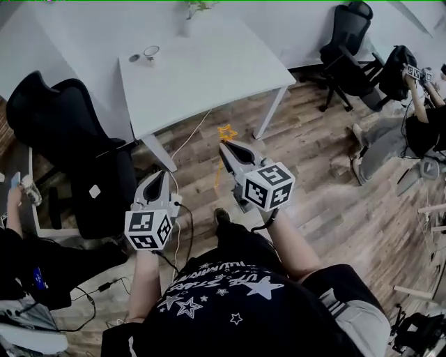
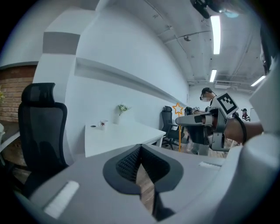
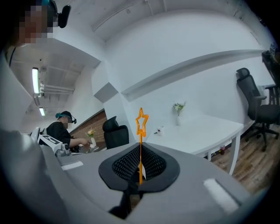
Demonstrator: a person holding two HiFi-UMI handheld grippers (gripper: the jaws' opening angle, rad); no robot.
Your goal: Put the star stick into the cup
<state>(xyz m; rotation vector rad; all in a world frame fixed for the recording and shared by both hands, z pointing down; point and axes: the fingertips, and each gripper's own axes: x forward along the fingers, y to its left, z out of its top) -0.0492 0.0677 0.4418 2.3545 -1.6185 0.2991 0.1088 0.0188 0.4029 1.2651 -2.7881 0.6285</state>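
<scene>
The star stick (image 1: 226, 134) is orange, a thin rod with a star outline on top. It stands upright in my right gripper (image 1: 224, 149), which is shut on its lower part; in the right gripper view the star stick (image 3: 141, 123) rises from between the pads. A small white cup (image 1: 151, 51) stands at the far left of the white table (image 1: 209, 70), well ahead of both grippers. My left gripper (image 1: 162, 176) is held lower left, shut, holding nothing. From the left gripper view the cup (image 2: 103, 124) is on the table, and the star (image 2: 177, 108) and right gripper (image 2: 183, 121) are to the right.
A vase with a sprig (image 1: 188, 21) and a small dark disc (image 1: 134, 58) share the table with the cup. Black office chairs stand at left (image 1: 77, 139) and back right (image 1: 348, 42). Another person (image 1: 418, 118) sits at right. Cables trail over the wooden floor (image 1: 327, 202).
</scene>
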